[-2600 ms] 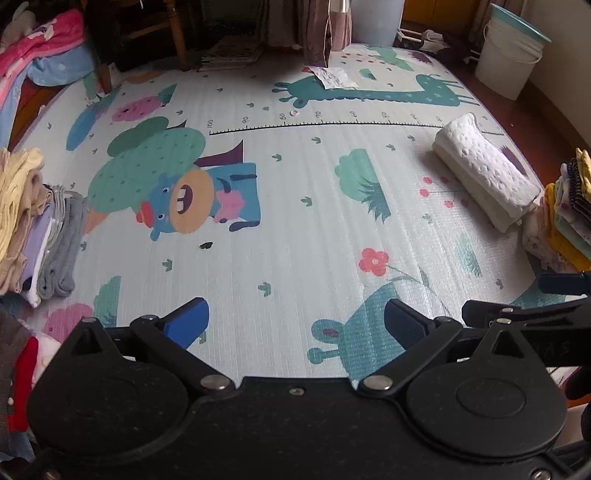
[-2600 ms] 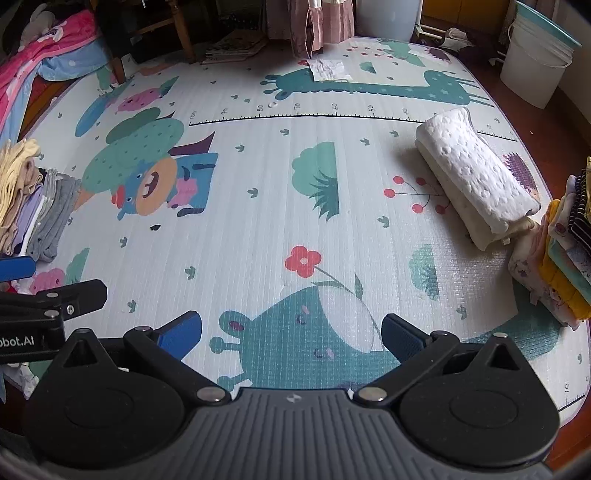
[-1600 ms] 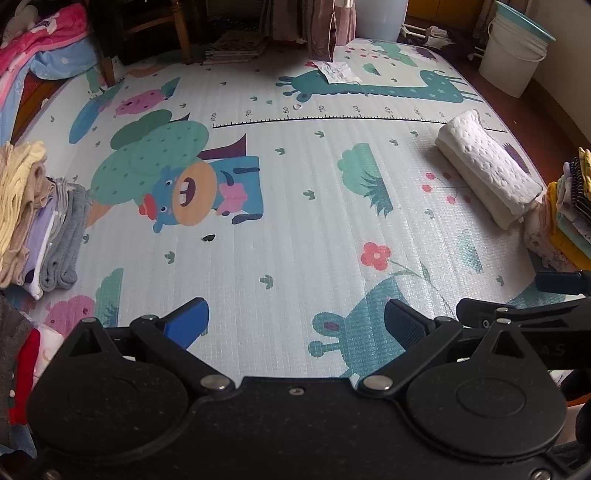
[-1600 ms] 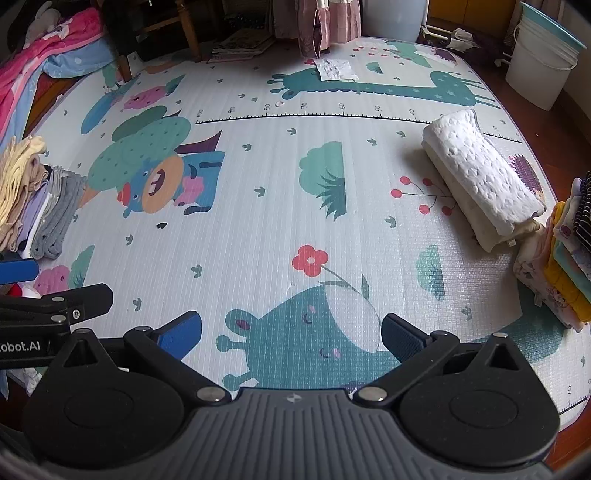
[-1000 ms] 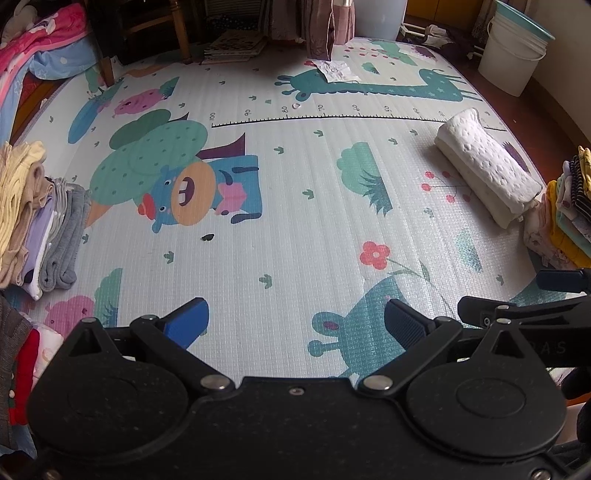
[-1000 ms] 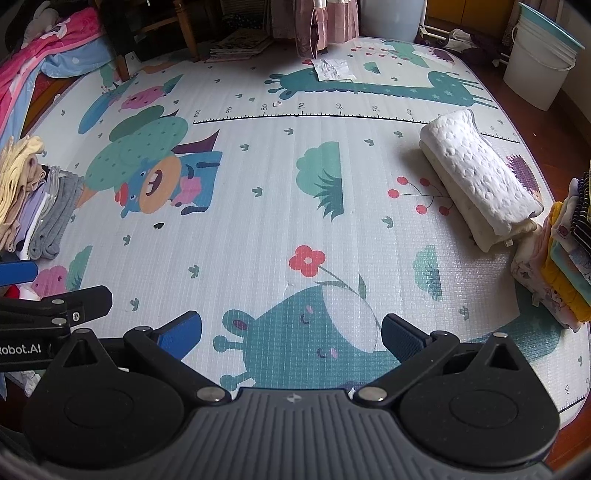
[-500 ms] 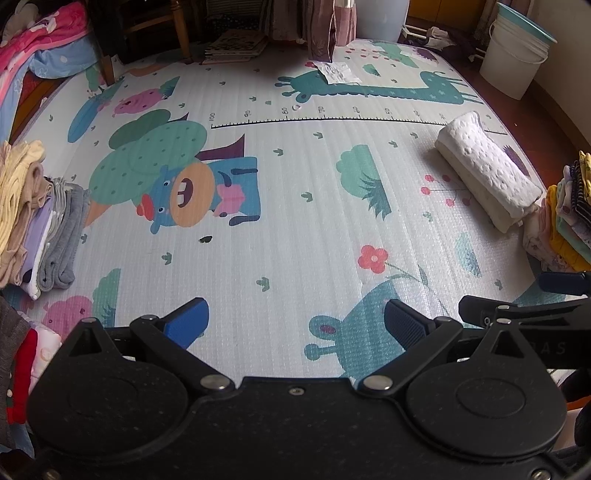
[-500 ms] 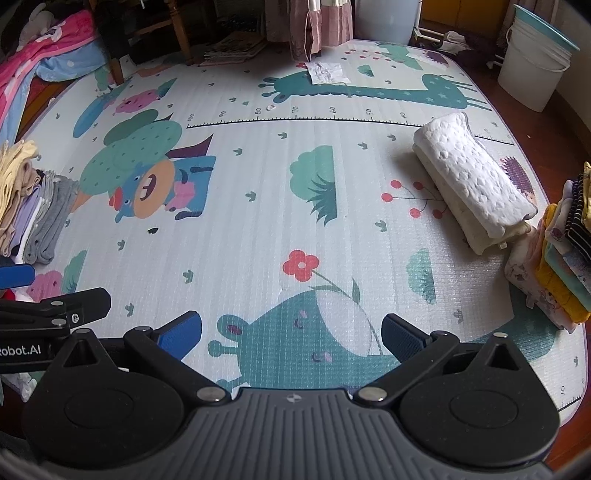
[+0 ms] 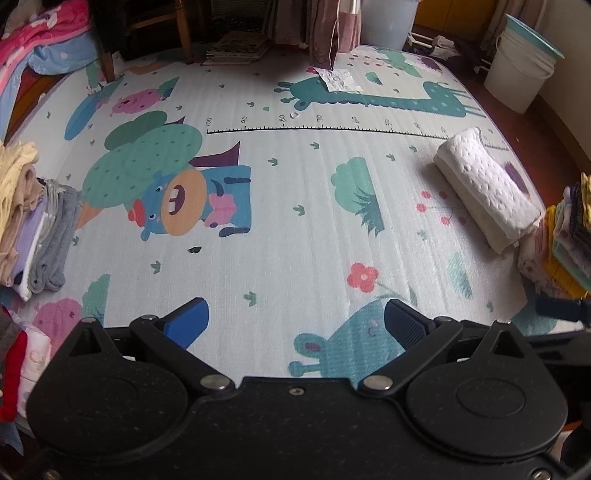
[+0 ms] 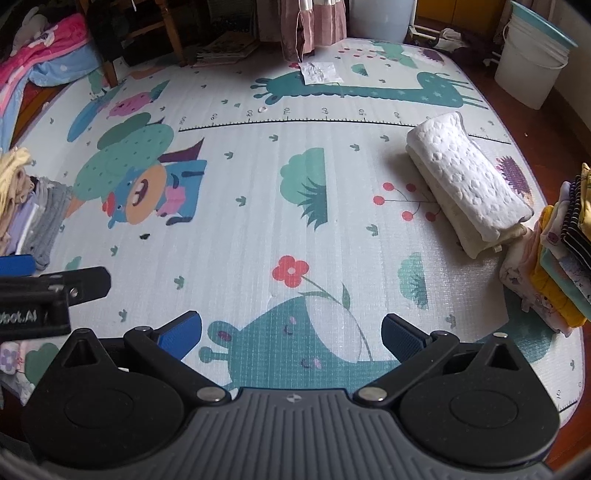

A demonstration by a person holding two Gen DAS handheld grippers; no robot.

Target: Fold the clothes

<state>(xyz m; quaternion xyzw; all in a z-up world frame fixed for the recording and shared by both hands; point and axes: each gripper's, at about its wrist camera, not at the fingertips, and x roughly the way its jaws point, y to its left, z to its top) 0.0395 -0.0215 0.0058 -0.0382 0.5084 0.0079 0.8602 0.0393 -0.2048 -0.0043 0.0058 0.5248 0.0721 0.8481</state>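
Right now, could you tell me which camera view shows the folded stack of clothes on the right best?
The right wrist view: the stack of clothes shows several layers. The left wrist view squeezes the same stack against the frame's edge.

A cartoon play mat, white bucket, wooden chair.

I hold my left gripper low and level, its jaws spread wide and gripping nothing. My right gripper sits just beside it at about the same height, jaws likewise wide apart and bare.
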